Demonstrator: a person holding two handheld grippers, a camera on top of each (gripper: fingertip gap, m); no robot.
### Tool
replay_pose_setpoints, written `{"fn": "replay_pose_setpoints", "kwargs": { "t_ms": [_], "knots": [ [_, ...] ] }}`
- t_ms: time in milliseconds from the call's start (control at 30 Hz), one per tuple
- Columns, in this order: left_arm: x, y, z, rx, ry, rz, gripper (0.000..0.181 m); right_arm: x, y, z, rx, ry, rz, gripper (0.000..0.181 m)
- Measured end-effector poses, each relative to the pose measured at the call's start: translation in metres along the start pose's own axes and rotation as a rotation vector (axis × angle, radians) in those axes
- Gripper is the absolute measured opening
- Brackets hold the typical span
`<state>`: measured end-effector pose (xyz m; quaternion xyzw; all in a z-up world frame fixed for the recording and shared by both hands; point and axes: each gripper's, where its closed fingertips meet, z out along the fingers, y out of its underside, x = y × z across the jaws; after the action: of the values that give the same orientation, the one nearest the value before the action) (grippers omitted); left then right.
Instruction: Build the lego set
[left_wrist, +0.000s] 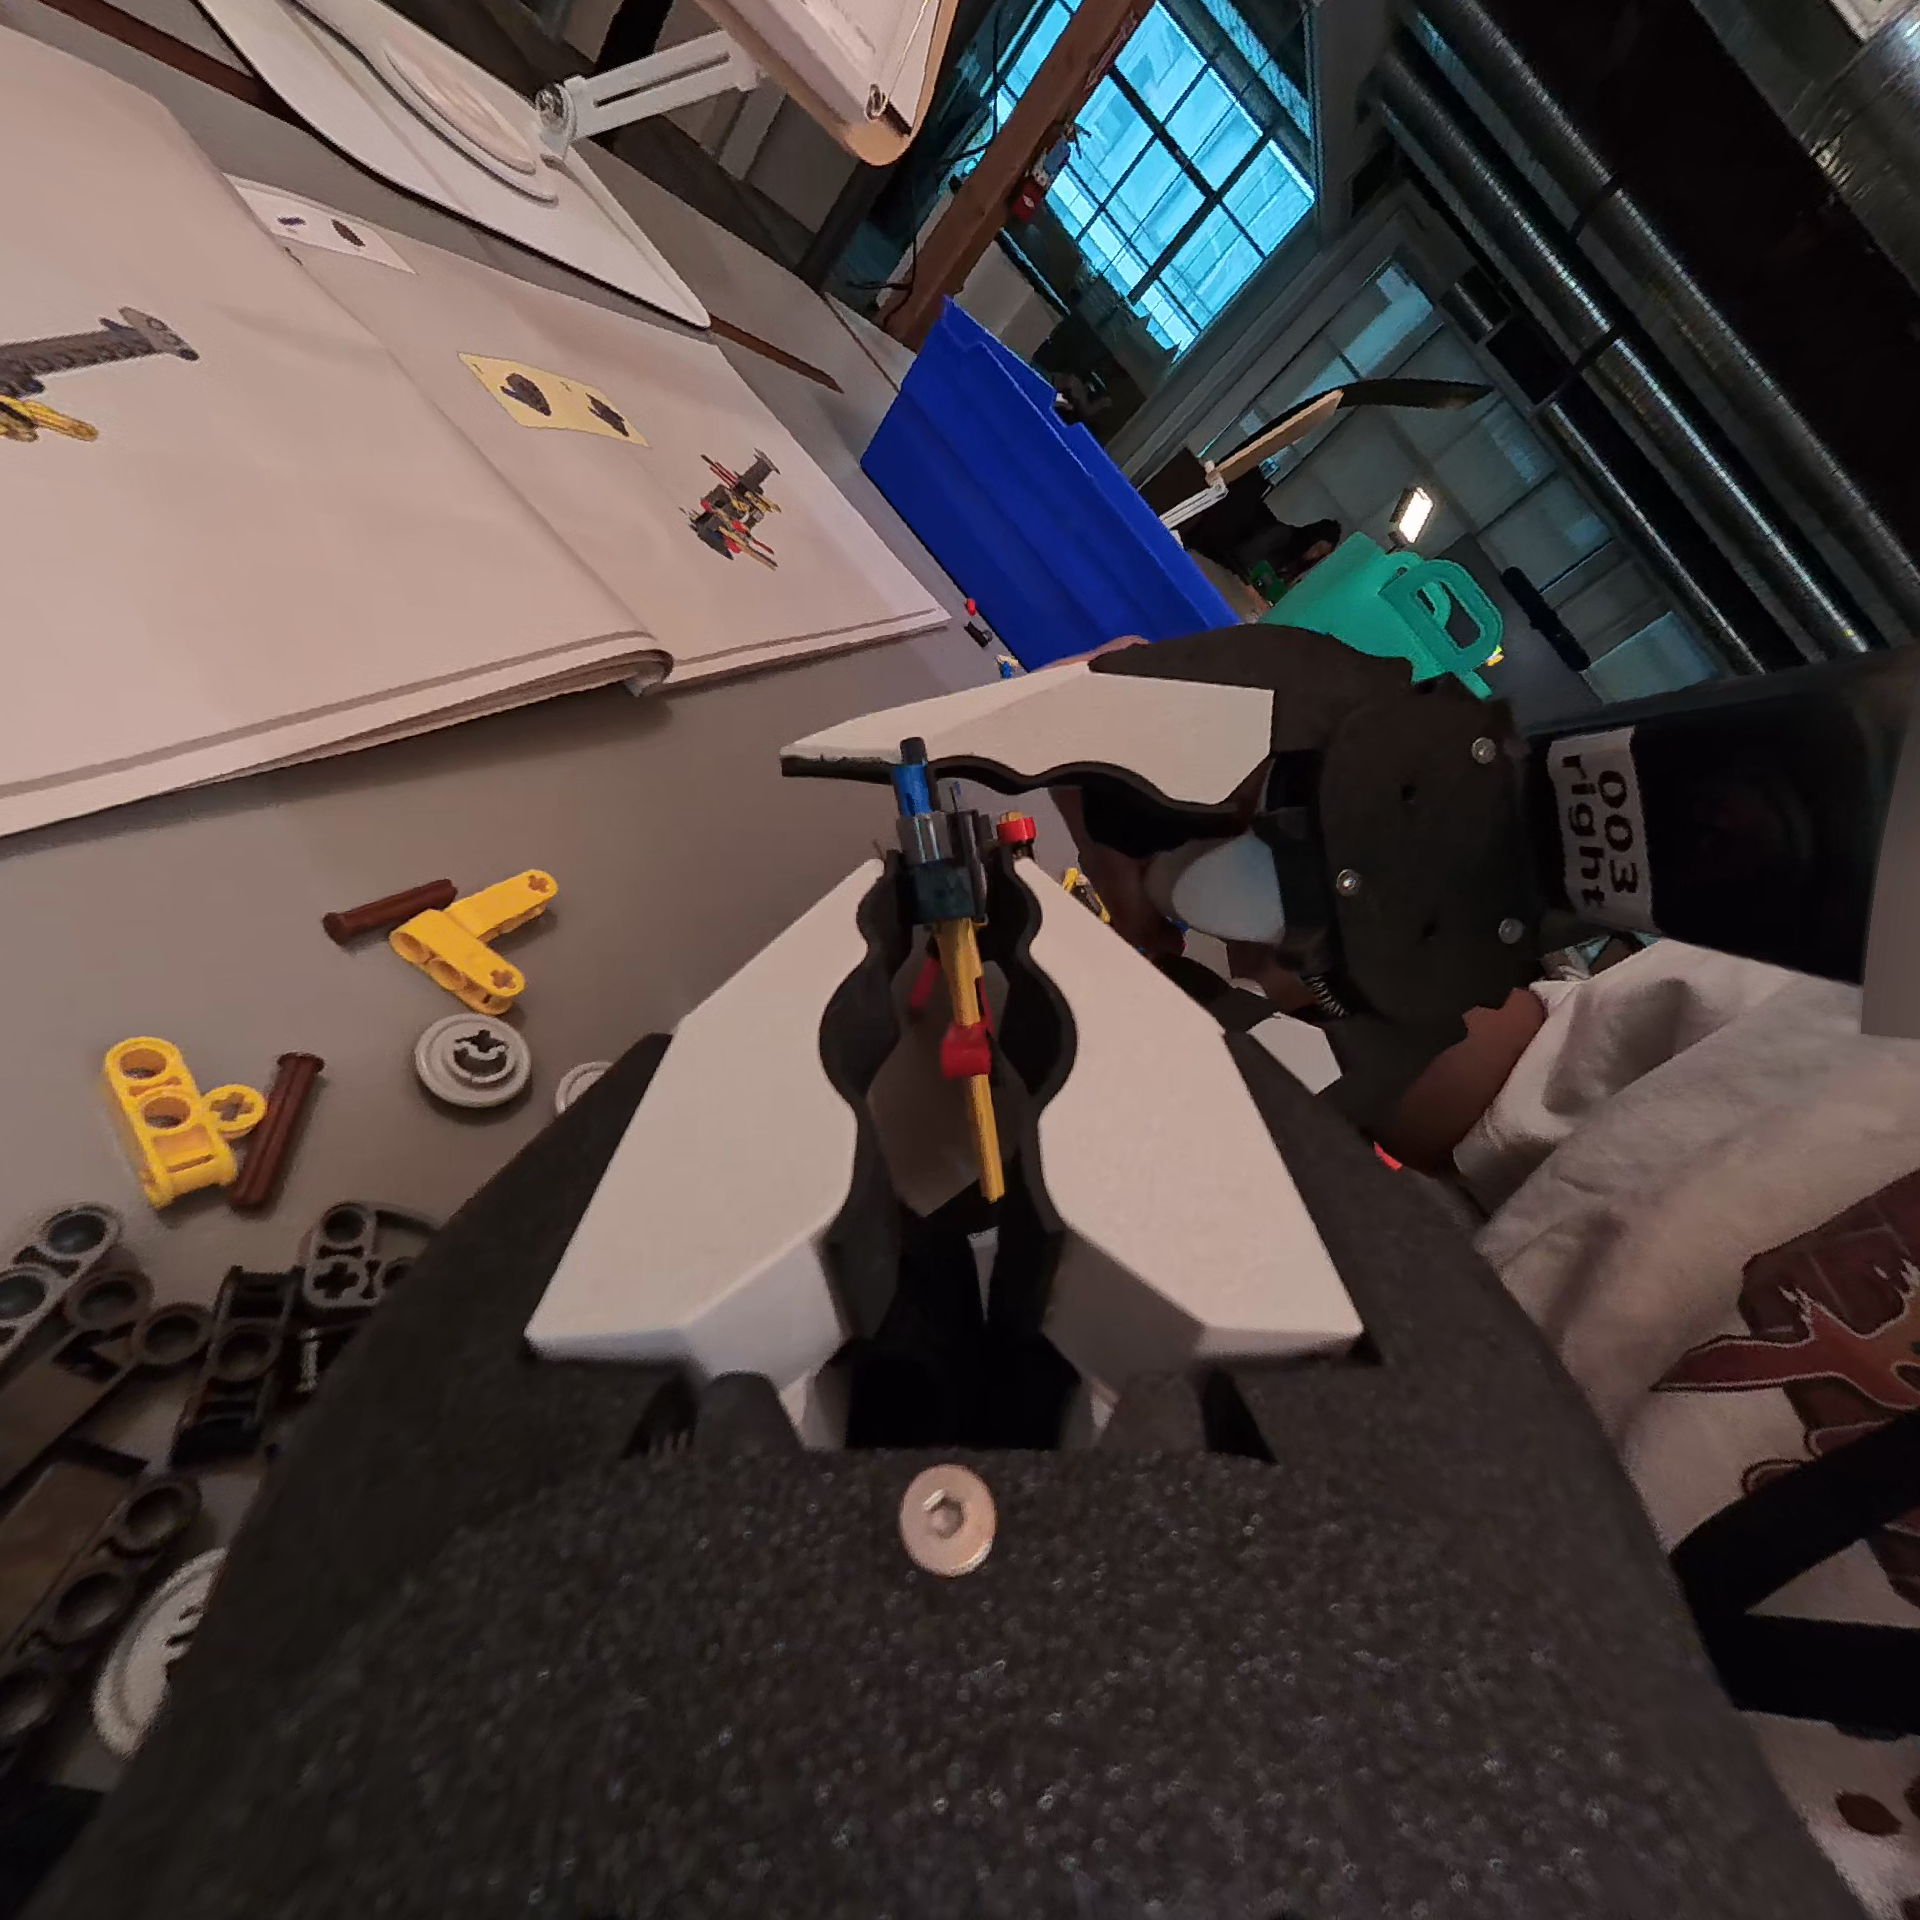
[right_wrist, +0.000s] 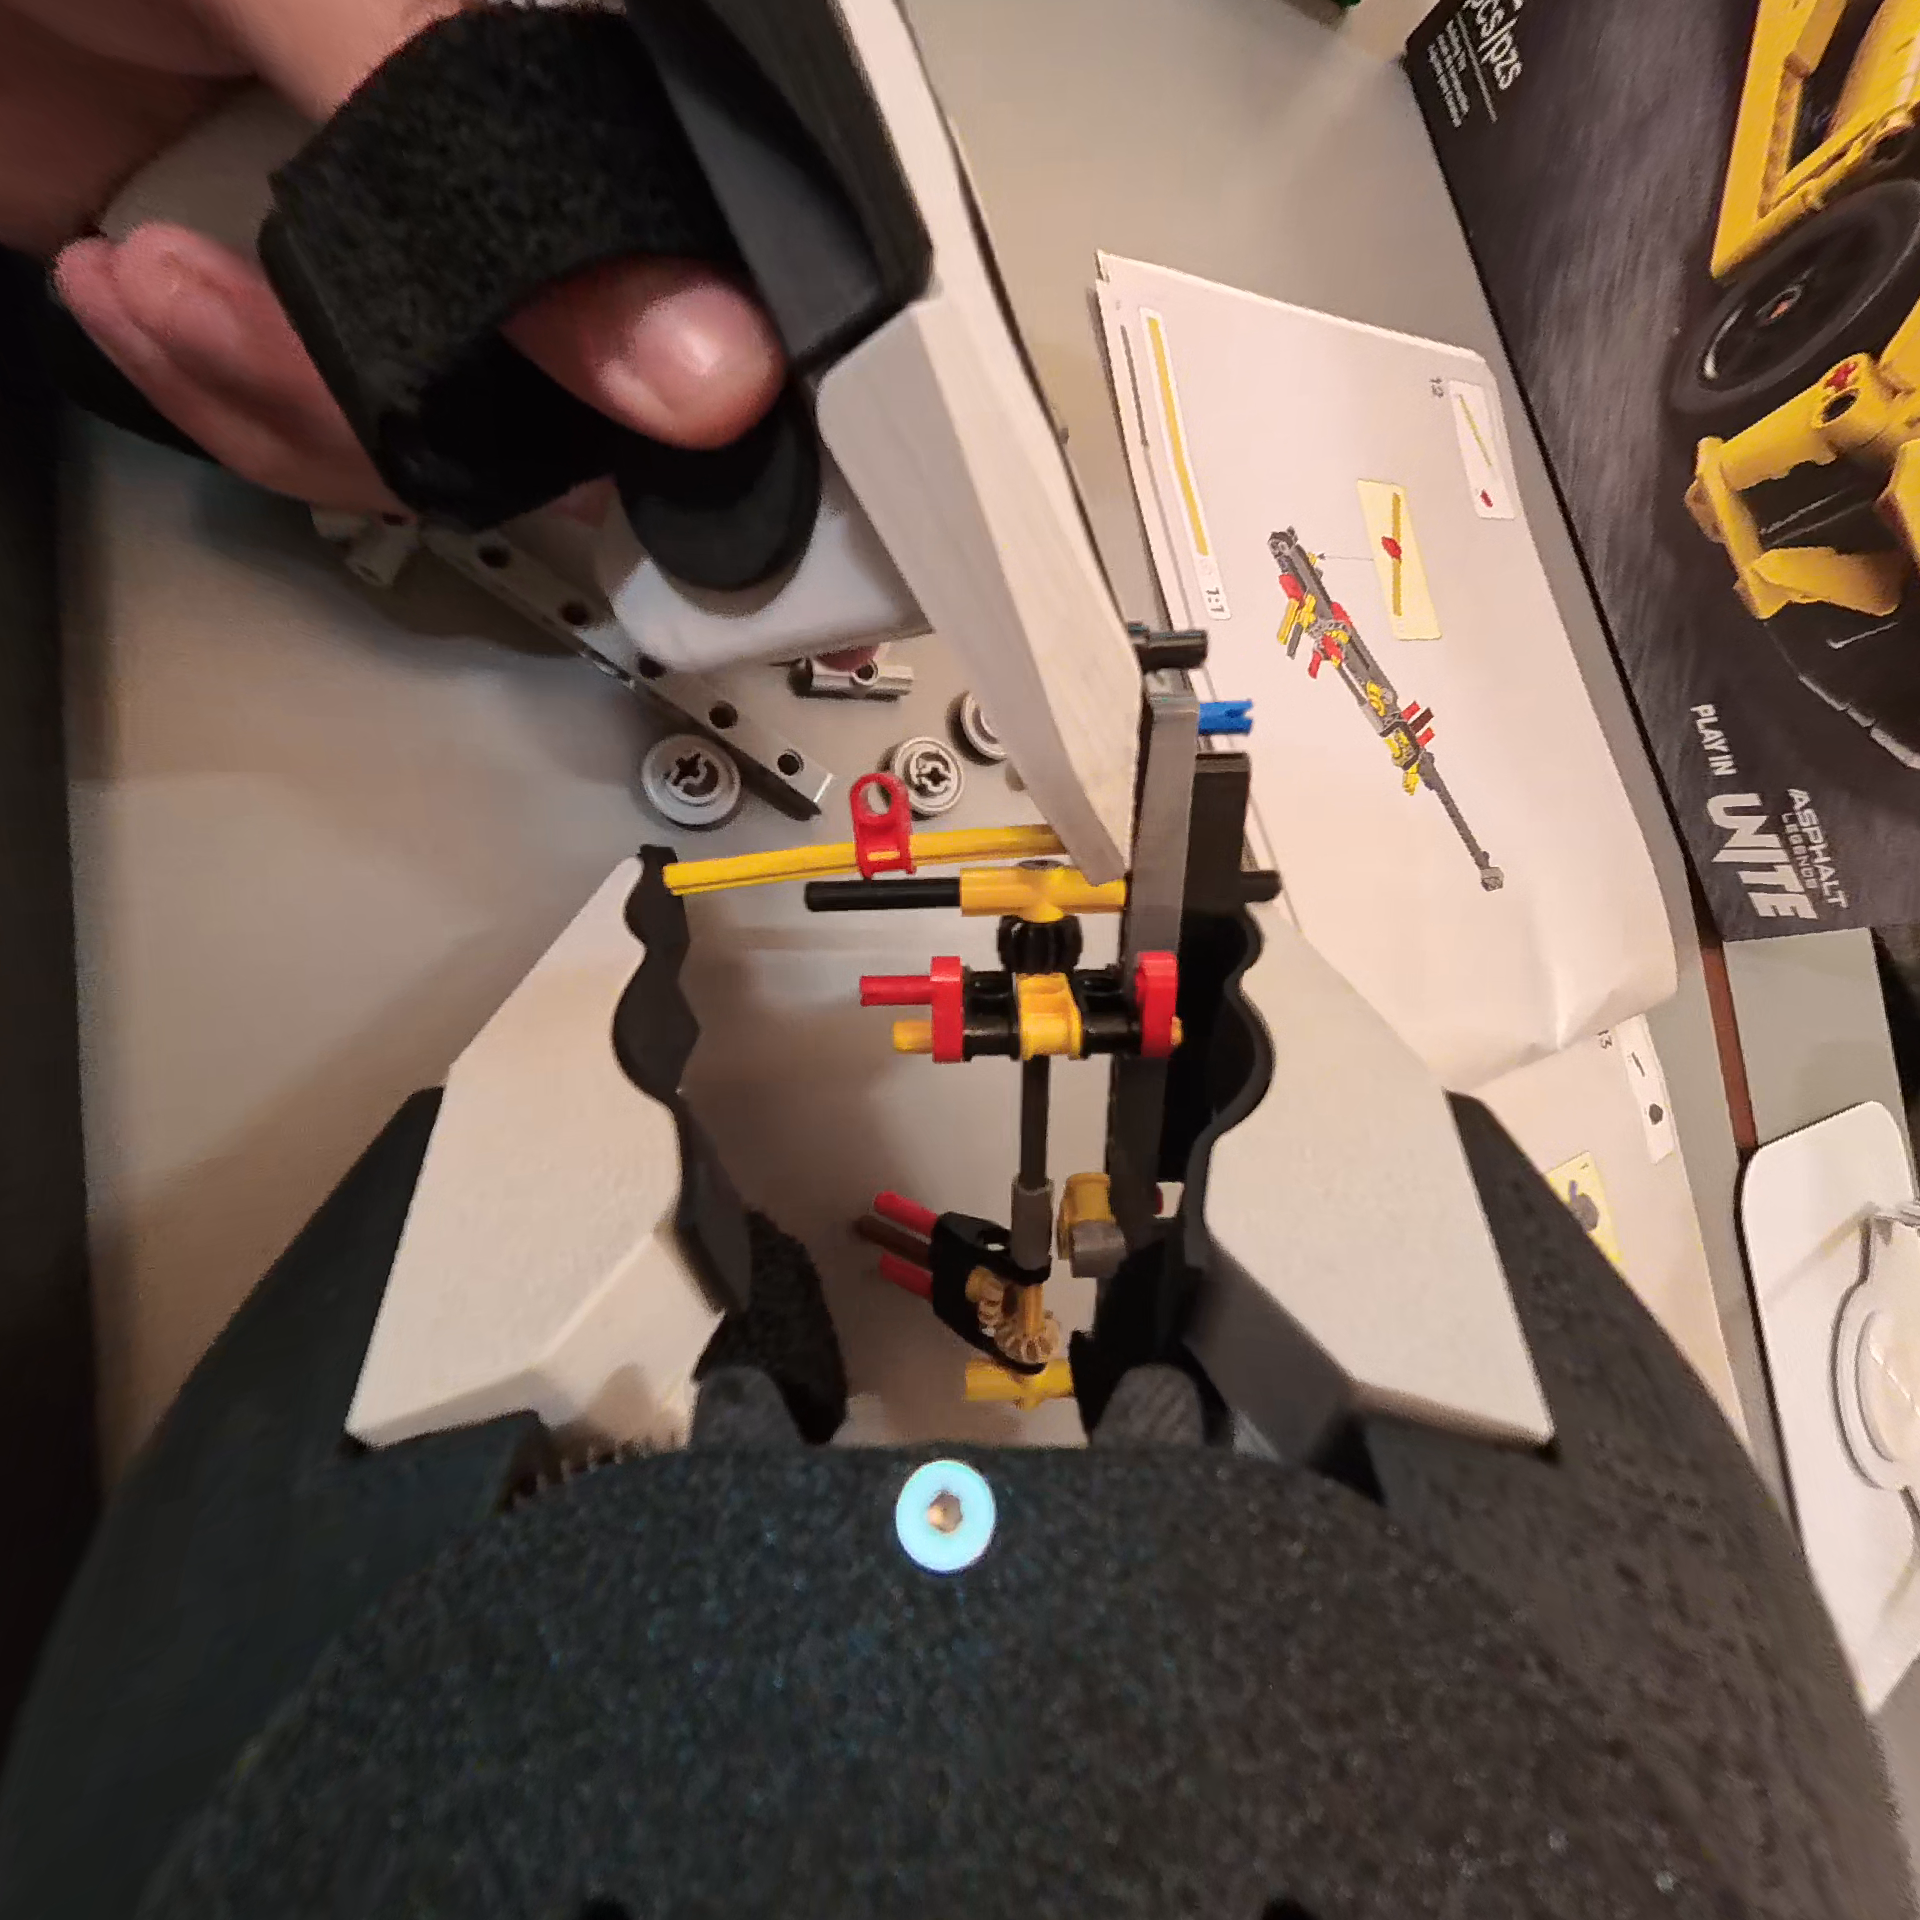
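My left gripper (left_wrist: 951, 883) is shut on the lego assembly (left_wrist: 940, 894), a thin build of grey beam, black and yellow connectors, red bushes and a long yellow axle (left_wrist: 977, 1049), seen end-on. In the right wrist view the assembly (right_wrist: 1044, 1013) lies between the wide-open jaws of my right gripper (right_wrist: 945, 914), with its grey beam (right_wrist: 1158, 852) against the right-hand finger. The left gripper's white finger (right_wrist: 987, 520) comes in from the upper left and holds the assembly's far end. One finger (left_wrist: 1039, 717) of the right gripper touches the blue pin (left_wrist: 912, 790).
An open instruction booklet (left_wrist: 364, 540) (right_wrist: 1351, 623) lies on the grey table. Loose yellow connectors (left_wrist: 473, 935), brown pins, black beams (left_wrist: 104, 1351) and grey discs (right_wrist: 691, 779) lie nearby. A blue bin (left_wrist: 1018, 499) and the set's box (right_wrist: 1714, 416) sit farther off. A hand (right_wrist: 208, 312) holds the left gripper. Only a small space, under 4 cm, lies between the two pairs of fingers.
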<state>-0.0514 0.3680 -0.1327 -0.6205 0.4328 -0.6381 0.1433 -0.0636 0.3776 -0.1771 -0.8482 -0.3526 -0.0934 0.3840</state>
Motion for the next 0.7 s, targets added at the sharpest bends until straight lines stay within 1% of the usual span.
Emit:
{"fn": "replay_pose_setpoints", "kwargs": {
  "t_ms": [233, 333, 367, 433, 500, 600, 700],
  "knots": [
    [0.002, 0.006, 0.002, -0.035, 0.040, -0.047, 0.012, -0.005, 0.002, -0.002, 0.013, -0.050, 0.031, 0.103],
    [-0.001, 0.009, 0.004, -0.062, 0.008, -0.017, 0.011, -0.003, 0.005, -0.001, -0.004, -0.033, -0.001, 0.103],
    [-0.005, 0.011, 0.004, -0.074, -0.024, 0.010, 0.011, -0.003, 0.005, -0.001, -0.006, -0.022, -0.007, 0.102],
    [-0.014, 0.011, 0.001, -0.088, -0.101, 0.077, 0.010, 0.001, 0.002, -0.005, 0.027, 0.000, -0.003, 0.085],
    [-0.010, 0.009, 0.001, -0.071, -0.089, 0.077, 0.010, 0.003, -0.001, -0.007, 0.047, -0.011, 0.035, 0.079],
    [-0.013, 0.010, 0.000, -0.076, -0.092, 0.049, 0.010, -0.001, 0.002, -0.001, 0.012, -0.005, 0.000, 0.092],
    [-0.013, 0.008, 0.000, -0.069, -0.094, 0.046, 0.010, 0.002, 0.002, 0.000, 0.005, 0.039, -0.002, 0.090]
  ]
}}
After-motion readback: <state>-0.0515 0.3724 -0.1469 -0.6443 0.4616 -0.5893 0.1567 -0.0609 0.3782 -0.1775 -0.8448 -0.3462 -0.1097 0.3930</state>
